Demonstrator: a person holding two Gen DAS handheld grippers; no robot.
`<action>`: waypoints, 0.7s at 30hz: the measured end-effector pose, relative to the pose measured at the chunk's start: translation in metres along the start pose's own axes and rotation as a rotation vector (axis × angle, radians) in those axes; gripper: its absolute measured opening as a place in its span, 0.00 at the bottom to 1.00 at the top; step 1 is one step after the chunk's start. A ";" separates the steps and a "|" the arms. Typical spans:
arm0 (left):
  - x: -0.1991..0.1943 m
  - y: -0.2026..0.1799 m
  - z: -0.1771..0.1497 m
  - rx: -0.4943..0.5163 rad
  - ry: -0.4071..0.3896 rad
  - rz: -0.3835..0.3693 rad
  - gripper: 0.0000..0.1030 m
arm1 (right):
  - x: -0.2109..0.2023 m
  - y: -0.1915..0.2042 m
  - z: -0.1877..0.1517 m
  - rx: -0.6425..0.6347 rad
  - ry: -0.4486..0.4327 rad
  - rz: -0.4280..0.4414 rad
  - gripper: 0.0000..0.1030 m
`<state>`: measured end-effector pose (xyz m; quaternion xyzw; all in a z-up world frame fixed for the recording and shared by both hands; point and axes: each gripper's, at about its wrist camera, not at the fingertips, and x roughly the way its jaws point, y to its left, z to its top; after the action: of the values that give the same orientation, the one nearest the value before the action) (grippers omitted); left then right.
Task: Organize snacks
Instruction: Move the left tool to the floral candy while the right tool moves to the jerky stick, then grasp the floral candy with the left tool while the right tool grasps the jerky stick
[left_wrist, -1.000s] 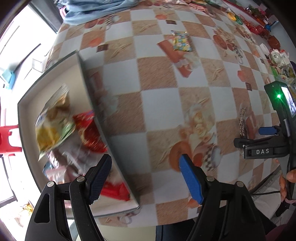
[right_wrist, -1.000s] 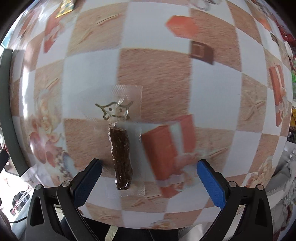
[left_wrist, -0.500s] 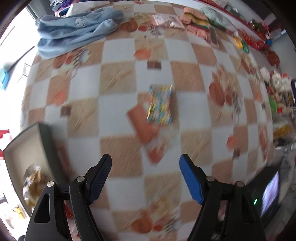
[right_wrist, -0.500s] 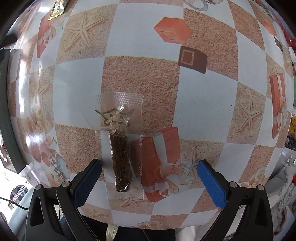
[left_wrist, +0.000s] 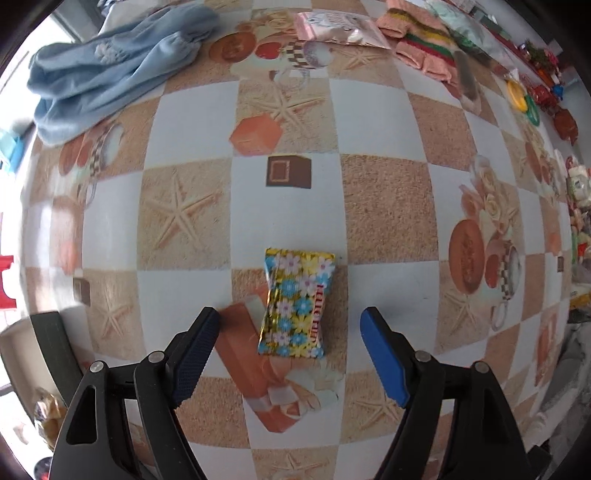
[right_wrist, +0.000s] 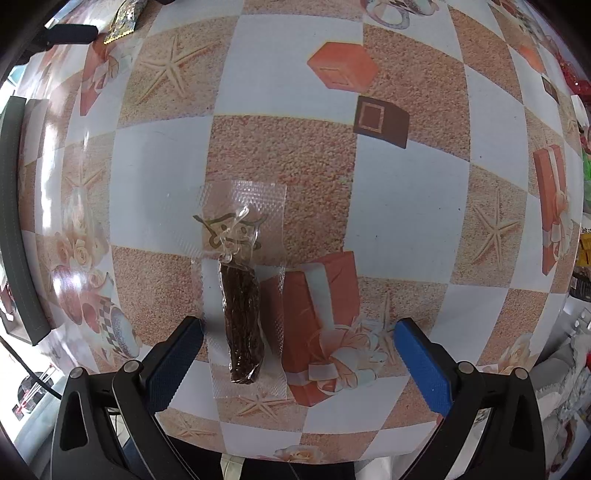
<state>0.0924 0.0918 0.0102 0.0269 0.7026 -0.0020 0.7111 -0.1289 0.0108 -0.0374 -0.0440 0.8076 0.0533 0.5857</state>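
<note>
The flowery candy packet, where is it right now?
In the left wrist view, the flowery candy packet lies flat on the checkered tablecloth, low in the middle, ahead of the open left gripper, partly over a printed orange gift box, below the printed brown square.

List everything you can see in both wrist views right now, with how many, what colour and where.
floral snack: 1, yellow-blue foil, flat on the table between the left gripper's fingers
dark snack: 1, brown stick in clear wrap, flat on the table by the right gripper's left finger
box: 1, dark rim, left edge of the left view, packets inside
blue cloth: 1, light blue, far left of the table
pink packet: 1, far edge
knit cloth: 1, pink striped, far right
tablecloth: 1, tan-white checks
left gripper: 1, black, blue pads, open
right gripper: 1, black, blue pads, open
</note>
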 end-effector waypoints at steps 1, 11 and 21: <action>0.000 -0.003 0.001 0.008 -0.002 0.004 0.79 | -0.001 0.001 -0.001 0.000 -0.001 0.000 1.00; -0.013 -0.012 -0.018 0.088 -0.022 0.004 0.48 | -0.003 0.002 0.003 -0.019 0.006 0.002 1.00; -0.014 -0.014 -0.068 0.109 -0.012 0.000 0.32 | -0.024 0.005 -0.011 -0.065 -0.088 -0.022 0.52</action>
<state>0.0238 0.0801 0.0234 0.0655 0.6972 -0.0403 0.7128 -0.1320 0.0149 -0.0108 -0.0695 0.7784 0.0747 0.6194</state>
